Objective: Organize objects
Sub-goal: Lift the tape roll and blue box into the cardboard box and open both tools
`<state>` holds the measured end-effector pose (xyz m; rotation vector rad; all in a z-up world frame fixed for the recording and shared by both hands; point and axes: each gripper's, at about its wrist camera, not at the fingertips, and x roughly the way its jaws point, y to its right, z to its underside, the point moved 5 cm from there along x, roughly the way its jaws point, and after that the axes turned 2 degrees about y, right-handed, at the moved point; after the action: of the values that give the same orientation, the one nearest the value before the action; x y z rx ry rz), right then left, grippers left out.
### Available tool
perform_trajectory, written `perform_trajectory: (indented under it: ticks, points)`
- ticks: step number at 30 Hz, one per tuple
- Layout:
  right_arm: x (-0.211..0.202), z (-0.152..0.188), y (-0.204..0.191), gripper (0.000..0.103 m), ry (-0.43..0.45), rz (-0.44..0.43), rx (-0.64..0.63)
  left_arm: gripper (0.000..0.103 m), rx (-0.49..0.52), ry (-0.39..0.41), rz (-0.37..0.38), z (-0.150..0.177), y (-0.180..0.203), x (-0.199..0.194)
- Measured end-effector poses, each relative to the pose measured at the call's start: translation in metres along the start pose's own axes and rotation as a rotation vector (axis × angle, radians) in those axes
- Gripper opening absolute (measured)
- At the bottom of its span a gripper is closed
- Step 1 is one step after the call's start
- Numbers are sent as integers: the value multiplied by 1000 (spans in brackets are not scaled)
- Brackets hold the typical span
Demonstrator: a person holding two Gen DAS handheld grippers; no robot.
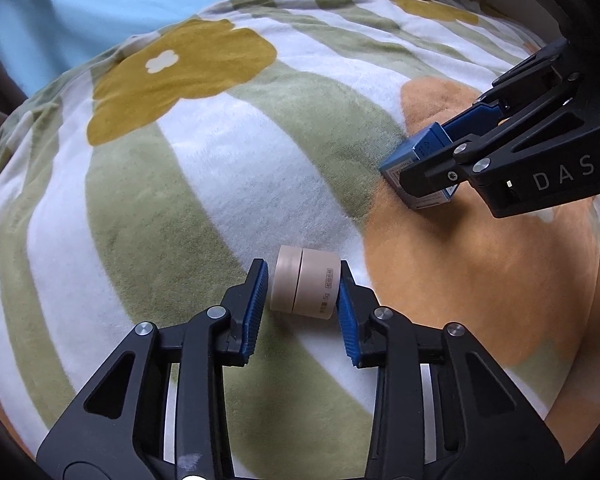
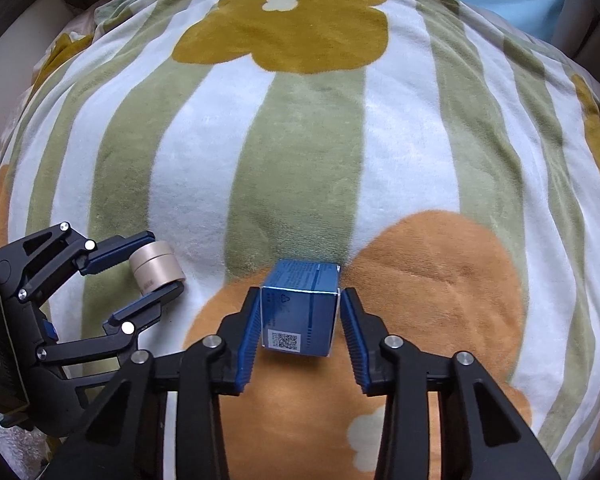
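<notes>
Both objects lie on a striped fleece blanket (image 2: 300, 152) printed with big flowers, and the orange flower (image 2: 440, 264) serves as the landmark: the blue carton (image 2: 300, 308) sits on its near-left petal edge, and the small beige jar (image 1: 304, 282) lies on its side on a white stripe just left of that flower. The left hand-held gripper (image 1: 303, 296) brackets the jar with its jaws partly open; the right pad looks to be touching the jar's end while a sliver of gap shows at the lid end, so it seems about to clamp rather than clamped. The right hand-held gripper (image 2: 300, 328) straddles the carton, jaws a little wider than the box, with narrow gaps on both sides in its own view, so it has hold of nothing. The step in hand looks like a paired pick-up at the start of the sorting. Next, each one probably needs to close squarely, gently on the thin cardboard, then lift clear of the soft, yielding blanket
</notes>
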<state>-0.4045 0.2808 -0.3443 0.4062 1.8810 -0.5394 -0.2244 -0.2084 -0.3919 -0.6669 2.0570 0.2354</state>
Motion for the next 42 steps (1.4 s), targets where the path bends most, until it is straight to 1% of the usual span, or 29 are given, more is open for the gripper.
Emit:
perform_trajectory:
  ticks: [9,14,20,24,25,26,28,32,37,42]
  points:
    - [-6,1,0,34,10,25,-21,25,-31,8,3,-3,-2,-5]
    - [-13,2,3,33,19,24,-11,25,-51,17,3,-7,-4,-12]
    - [-28,0,-1,33,39,23,-7,25,-94,39,-5,-16,-9,-30]
    - [-47,0,-4,33,70,10,-2,25,-131,73,0,-26,-11,-54]
    - [-51,-6,-12,33,81,3,-2,25,-137,79,-5,-28,-10,-61]
    - [-63,1,-20,33,91,2,-5,25,-139,86,-11,-31,-9,-68]
    - [-73,-9,-15,33,113,-3,-7,25,-154,101,-21,-36,-8,-85]
    - [-106,-11,-20,33,158,-14,-26,25,-176,130,-42,-45,0,-123]
    - [-149,1,-24,33,201,-29,-50,25,-222,152,-78,-46,18,-167]
    - [-184,24,-29,33,217,-46,-77,25,-267,165,-102,-37,46,-204]
